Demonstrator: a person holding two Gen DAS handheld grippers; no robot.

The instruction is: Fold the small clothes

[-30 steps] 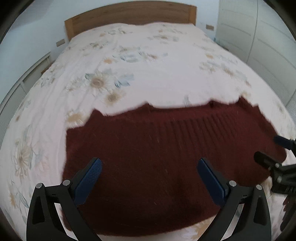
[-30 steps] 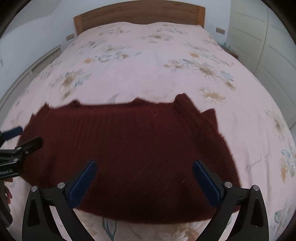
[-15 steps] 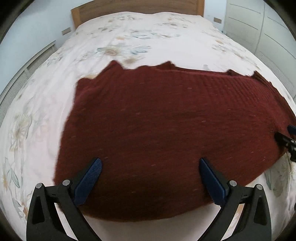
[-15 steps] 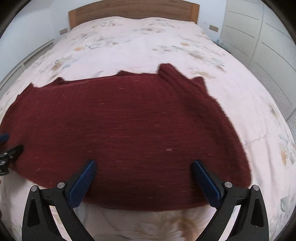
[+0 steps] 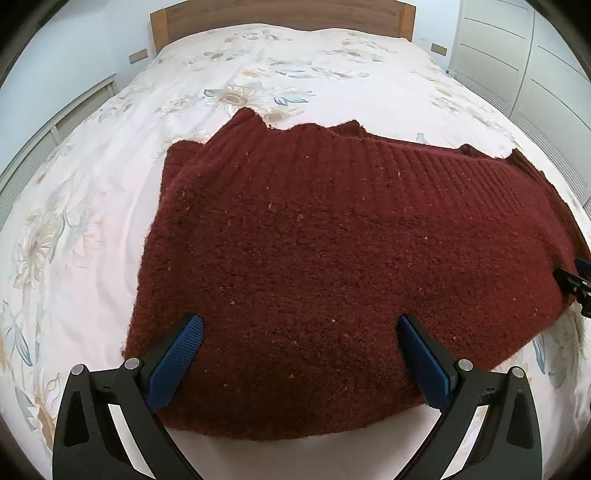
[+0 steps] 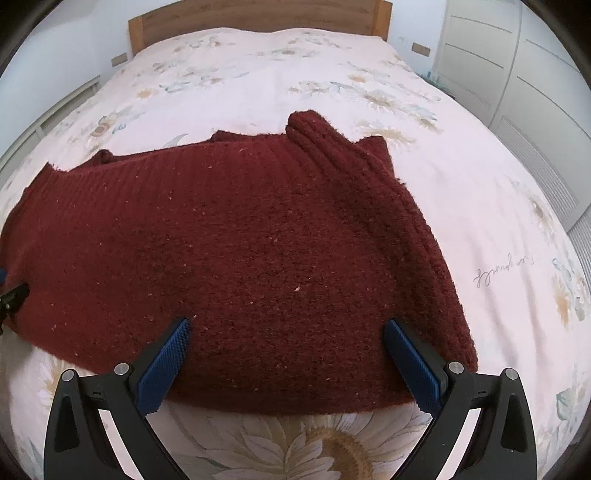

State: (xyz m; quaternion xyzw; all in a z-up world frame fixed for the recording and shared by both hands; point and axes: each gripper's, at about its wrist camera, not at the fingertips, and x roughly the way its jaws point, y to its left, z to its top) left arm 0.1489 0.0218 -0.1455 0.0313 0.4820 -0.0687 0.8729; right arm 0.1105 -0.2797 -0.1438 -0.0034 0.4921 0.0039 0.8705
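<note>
Left tool (image 5: 301,334): I have it low over the near-left part of the sweater (image 5: 332,258), jaws spread wide, nothing between the blue pads (image 5: 177,360). Right tool (image 6: 288,338): same attitude over the near-right part, jaws also released and empty; its tip shows at the right edge of the left wrist view (image 5: 578,280).

Sweater: dark red knit, fuzzy with pale flecks, ribbed band along the far edge, one sleeve (image 6: 332,147) folded in along the right side. It lies flat near the foot of the bed (image 5: 110,184).

Bedcover: off-white, smooth cloth with a daisy print. Wooden headboard (image 5: 277,11) at the far end; white panelled wardrobe doors (image 6: 517,74) on the right.
</note>
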